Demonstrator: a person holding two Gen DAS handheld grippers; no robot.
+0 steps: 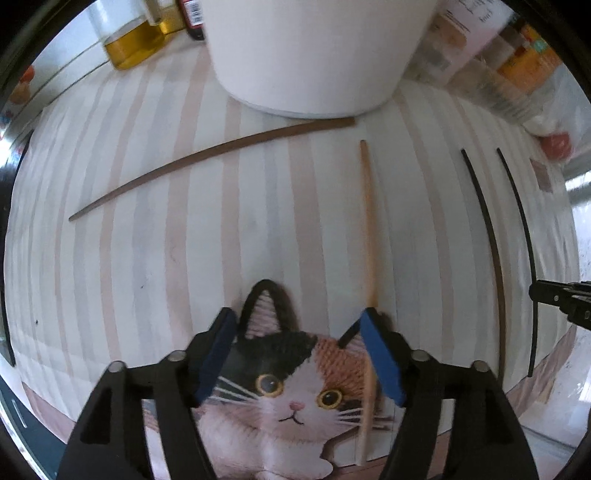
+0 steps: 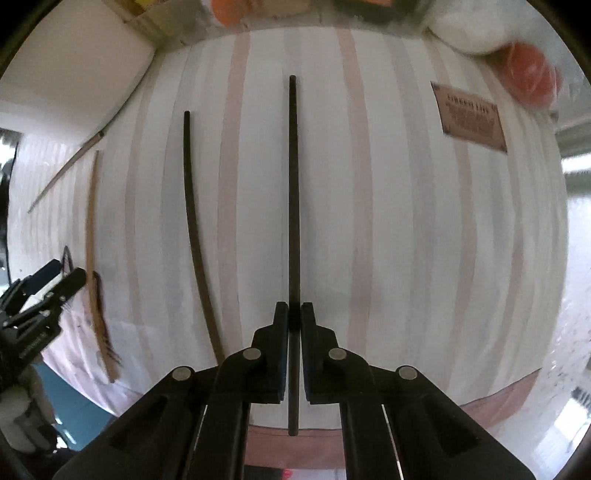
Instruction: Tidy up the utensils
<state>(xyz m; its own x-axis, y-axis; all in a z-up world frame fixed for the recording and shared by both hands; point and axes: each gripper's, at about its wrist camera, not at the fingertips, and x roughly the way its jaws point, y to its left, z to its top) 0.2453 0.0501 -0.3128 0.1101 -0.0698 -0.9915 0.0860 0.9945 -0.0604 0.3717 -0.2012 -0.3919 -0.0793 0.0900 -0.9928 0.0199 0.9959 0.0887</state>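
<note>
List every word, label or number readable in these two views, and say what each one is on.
None reads with certainty.
Brown label on the striped mat: printed lines, too blurred to read.
Red label on the dark bottle: a barcode, digits too small.
White package behind the white pot: handwriting-style print, cut off and blurred.
Left hand-held gripper: small white lettering on its body, illegible.

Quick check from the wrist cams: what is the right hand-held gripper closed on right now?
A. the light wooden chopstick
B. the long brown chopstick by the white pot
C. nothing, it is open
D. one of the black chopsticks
D: in the right wrist view the right hand-held gripper has its jaws pinched on a black chopstick, while the second black chopstick lies free to its left on the striped mat.
</note>
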